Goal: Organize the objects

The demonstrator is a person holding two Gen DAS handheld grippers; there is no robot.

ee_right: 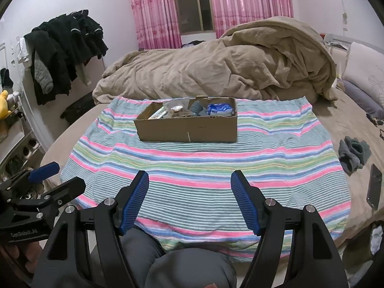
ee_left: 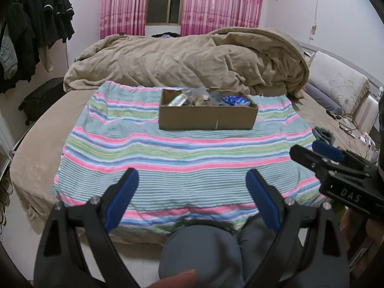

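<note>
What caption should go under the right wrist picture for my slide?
Open right gripper hovers over a striped towel, facing a cardboard box filled with small items.

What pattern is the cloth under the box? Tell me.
Pink, blue, green and white stripes on the cloth; right wrist view shows it best.

Box: brown cardboard box [ee_left: 207, 117], shallow, open-topped, upright on the striped blanket [ee_left: 168, 158] on the bed
Contents: jumbled small items; blue crinkled packet [ee_left: 234, 100] at right end, grey cloth beside it, clear wrappers toward the left
Stray item: grey socks [ee_right: 354, 154] on the bedsheet, well apart
</note>
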